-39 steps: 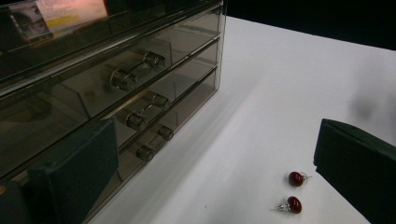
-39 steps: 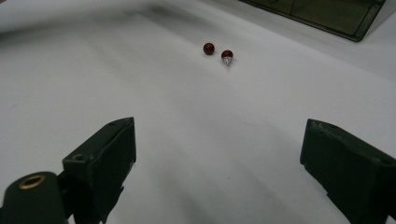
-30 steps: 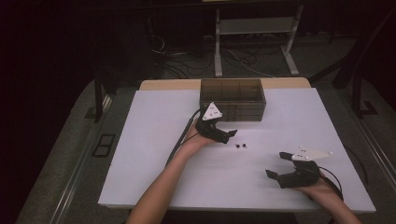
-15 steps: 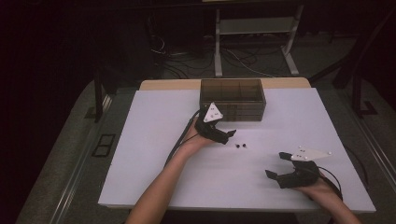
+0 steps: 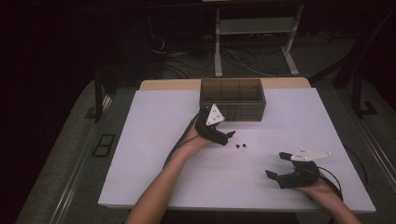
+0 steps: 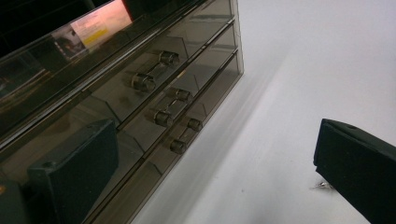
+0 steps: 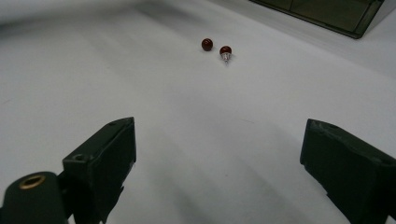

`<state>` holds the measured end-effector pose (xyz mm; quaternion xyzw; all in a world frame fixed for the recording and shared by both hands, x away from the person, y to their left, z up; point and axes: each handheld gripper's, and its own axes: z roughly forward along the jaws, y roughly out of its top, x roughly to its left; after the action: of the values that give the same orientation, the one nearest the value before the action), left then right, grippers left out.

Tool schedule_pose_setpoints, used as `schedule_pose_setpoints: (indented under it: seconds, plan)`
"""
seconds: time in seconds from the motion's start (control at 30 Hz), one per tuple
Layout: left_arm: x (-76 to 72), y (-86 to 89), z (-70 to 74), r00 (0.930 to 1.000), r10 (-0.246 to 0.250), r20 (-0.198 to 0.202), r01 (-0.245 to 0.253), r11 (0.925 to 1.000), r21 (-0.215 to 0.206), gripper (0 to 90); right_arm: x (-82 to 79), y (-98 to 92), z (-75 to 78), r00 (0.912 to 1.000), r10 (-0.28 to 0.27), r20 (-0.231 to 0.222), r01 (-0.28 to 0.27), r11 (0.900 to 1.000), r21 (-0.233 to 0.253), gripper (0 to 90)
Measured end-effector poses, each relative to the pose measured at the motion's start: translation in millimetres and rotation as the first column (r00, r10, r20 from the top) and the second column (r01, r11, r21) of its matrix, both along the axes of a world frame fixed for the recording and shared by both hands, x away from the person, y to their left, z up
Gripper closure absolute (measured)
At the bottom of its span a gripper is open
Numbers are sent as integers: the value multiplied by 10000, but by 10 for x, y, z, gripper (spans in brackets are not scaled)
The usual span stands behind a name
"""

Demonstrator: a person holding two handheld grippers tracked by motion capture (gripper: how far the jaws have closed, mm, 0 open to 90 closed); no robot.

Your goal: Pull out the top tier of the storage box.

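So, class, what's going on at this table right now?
A person holds tongs in each hand over a white table. The left tongs sit open beside a smoky drawer box, near two small red beads. The right tongs rest open farther off, pointing at the beads. Nothing is gripped yet.

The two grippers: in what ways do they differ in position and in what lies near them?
The left gripper is near the smoky drawer box, while the right gripper is near the table's front edge, far from the box. The left gripper lies close beside the two small red beads; the right gripper is farther from them, though they lie ahead of its jaws. Both have their jaws open and hold nothing.
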<state>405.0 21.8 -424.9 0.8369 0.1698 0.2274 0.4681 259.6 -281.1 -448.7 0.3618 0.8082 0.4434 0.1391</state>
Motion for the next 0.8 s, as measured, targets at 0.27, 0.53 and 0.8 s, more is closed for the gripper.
schedule_pose_setpoints:
  seconds: [0.27,0.53,0.8]
  plan:
    - [-15,-16,2,9990,-68,446,46,9988,484,0,-1,0,-1,10000,15,23,-15,10000,-22,99]
    - [-36,-36,-9,9962,-46,872,-34,9958,918,0,-2,3,-2,10000,30,7,-30,10000,-31,99]
    - [-57,-54,-14,9911,-93,1330,-90,9907,1359,0,-3,4,-3,10000,31,-10,-31,10000,-42,99]
